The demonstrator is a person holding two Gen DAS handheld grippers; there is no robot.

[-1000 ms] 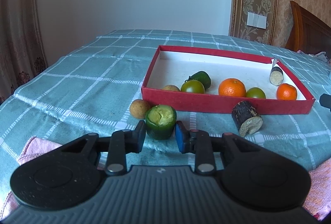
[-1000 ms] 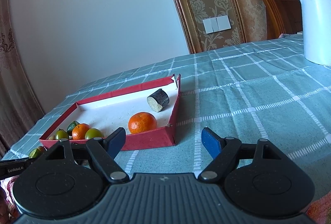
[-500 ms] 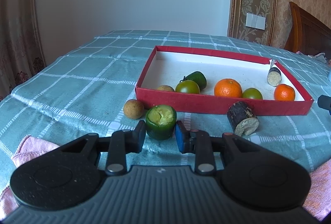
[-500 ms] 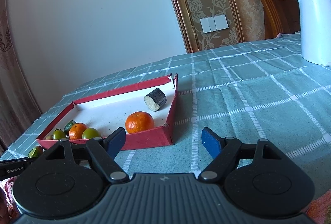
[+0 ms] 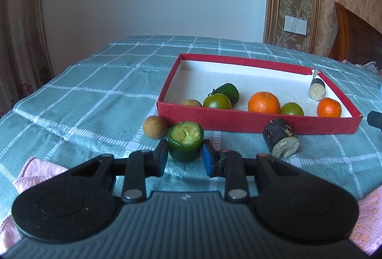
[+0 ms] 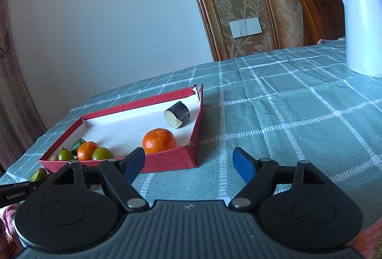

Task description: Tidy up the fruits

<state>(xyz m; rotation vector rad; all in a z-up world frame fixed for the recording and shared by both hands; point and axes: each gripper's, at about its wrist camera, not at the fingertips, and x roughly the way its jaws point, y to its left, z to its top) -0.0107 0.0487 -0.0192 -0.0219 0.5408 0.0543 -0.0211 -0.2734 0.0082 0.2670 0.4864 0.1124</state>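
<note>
My left gripper (image 5: 185,158) is shut on a short green cut piece (image 5: 185,140) with pale flesh on top, its pads pressing both sides, just in front of the red tray (image 5: 257,125). The white-floored tray holds two oranges (image 5: 263,102), two green tomatoes (image 5: 216,101), a dark green fruit, a brown longan and a dark cane stub (image 5: 317,90). Outside it, a longan (image 5: 154,126) and a second dark cane stub (image 5: 280,140) lie on the cloth. My right gripper (image 6: 188,163) stands open with nothing in it, beside the tray's (image 6: 167,161) near right corner.
A teal checked tablecloth (image 6: 286,115) covers the table. A white kettle (image 6: 363,27) stands at the far right. A pink towel (image 5: 38,173) lies under my left gripper near the table edge. A wooden headboard (image 5: 355,44) and a curtain (image 5: 19,32) flank the table.
Both views have drifted very slightly; the green piece stays between the left pads and the right jaws stay apart.
</note>
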